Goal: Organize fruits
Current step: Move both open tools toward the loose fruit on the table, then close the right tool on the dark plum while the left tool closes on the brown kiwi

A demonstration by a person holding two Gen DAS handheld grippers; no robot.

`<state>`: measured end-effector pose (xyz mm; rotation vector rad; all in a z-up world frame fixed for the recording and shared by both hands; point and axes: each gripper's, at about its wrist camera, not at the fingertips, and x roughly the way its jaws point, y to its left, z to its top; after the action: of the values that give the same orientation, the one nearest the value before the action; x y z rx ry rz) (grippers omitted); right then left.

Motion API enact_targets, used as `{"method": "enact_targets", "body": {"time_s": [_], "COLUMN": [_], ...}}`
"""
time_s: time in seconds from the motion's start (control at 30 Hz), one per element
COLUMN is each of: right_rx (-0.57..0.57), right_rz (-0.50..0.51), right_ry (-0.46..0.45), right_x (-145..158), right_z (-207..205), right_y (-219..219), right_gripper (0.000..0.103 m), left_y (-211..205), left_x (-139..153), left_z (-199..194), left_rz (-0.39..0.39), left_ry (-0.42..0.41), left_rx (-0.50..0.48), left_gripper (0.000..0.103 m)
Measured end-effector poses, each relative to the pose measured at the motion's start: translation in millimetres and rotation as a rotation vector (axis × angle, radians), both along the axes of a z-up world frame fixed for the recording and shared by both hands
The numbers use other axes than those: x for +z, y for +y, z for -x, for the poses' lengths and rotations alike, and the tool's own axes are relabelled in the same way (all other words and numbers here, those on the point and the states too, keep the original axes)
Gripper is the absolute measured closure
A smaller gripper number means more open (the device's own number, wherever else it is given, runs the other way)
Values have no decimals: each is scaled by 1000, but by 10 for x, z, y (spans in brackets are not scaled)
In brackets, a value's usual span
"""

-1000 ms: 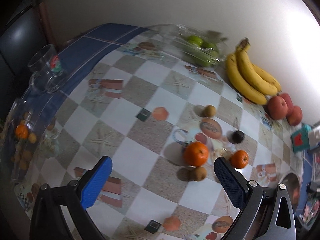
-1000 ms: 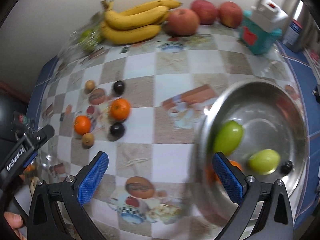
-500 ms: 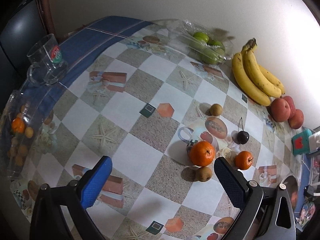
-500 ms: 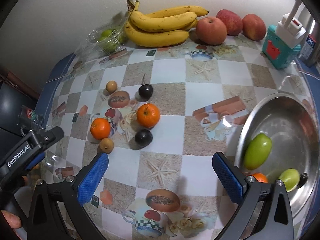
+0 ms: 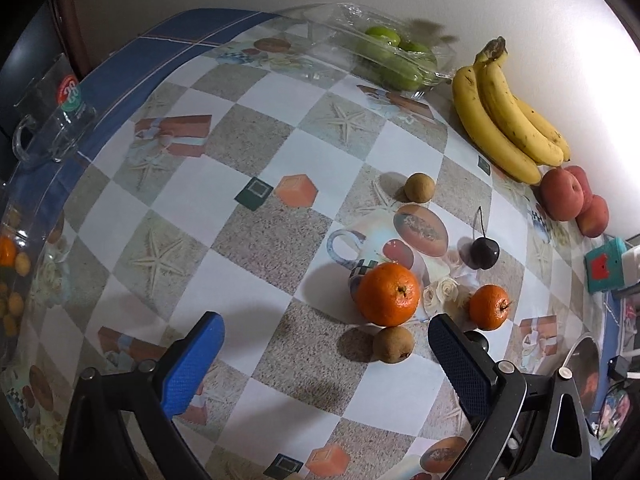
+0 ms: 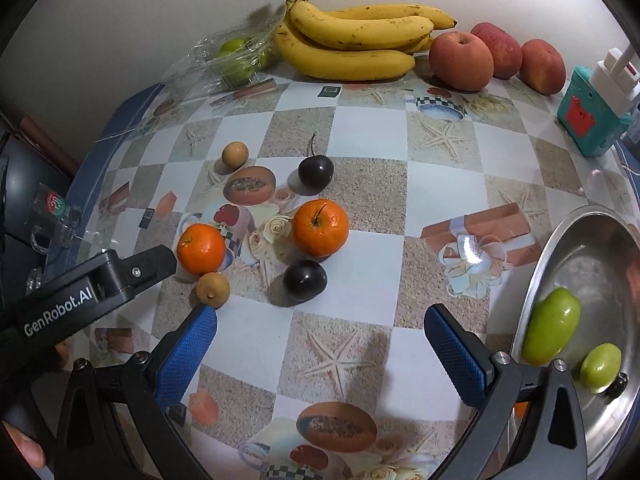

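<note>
Both tools hang empty, jaws spread wide, over the checked worktop [image 6: 360, 128]: the left tool [image 5: 326, 360] by a small brown fruit [image 5: 393, 344], the right tool [image 6: 320, 344] near a dark plum [image 6: 305, 280]; two green fruits [image 6: 551, 331] lie in the steel bowl [image 6: 600, 240]

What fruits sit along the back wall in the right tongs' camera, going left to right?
Green fruits in a clear plastic box → bunch of bananas → three red apples, then a teal toy box past the fruit.
</note>
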<state>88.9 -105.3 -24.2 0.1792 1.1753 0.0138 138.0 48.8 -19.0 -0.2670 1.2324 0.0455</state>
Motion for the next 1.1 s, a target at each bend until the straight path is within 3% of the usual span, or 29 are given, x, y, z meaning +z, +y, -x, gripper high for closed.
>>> {"method": "enact_targets", "body": {"time_s": [0.27,0.4,0.57,0.8,1.1], "right_rx": [8,5,14,32,27], "right_rz": [44,39,-7,8,-15], "right_ry": [-28,-27,-14,-22,-5], "right_x": [-10,-21,-69,-94,-201], "right_z": [-41,-61,-75,-98,-115], "right_y": [23,33,58,121,126], "right_gripper": [3,26,26,46,65], "left_y": [-33,-57,-87,-118,-183], "left_x": [-20,-41,-72,-76,-160], "left_z": [-50,-84,-111,-113,-147], "left_rz": [-18,-19,-17,7,81], "left_ry": [-12,-5,16,24,64], "left_rx": [-21,-35,-57,-60,-74], "left_gripper": [0,0,0,1,24]}}
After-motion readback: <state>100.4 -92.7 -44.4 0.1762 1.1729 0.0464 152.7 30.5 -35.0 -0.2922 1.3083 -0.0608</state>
